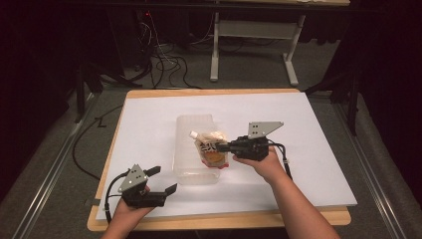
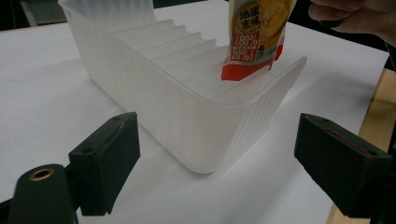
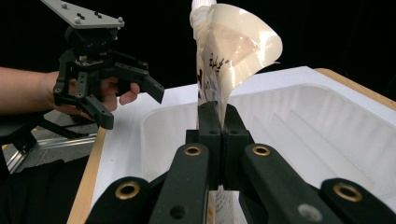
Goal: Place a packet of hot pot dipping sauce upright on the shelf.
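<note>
A spouted drink pouch (image 1: 211,148) with an orange and red print hangs upright over the near end of a translucent ribbed plastic bin (image 1: 195,172). My right gripper (image 1: 222,147) is shut on the pouch's edge; in the right gripper view the pouch (image 3: 226,51) curls up from between the closed jaws. In the left gripper view the pouch (image 2: 254,37) has its bottom just inside the bin (image 2: 187,107). My left gripper (image 1: 166,180) stands open near the table's front left, apart from the bin, with nothing between its fingers.
A white sheet (image 1: 308,144) covers the wooden table (image 1: 293,219). Cables (image 1: 164,64) and a desk frame (image 1: 249,35) lie on the floor beyond the far edge.
</note>
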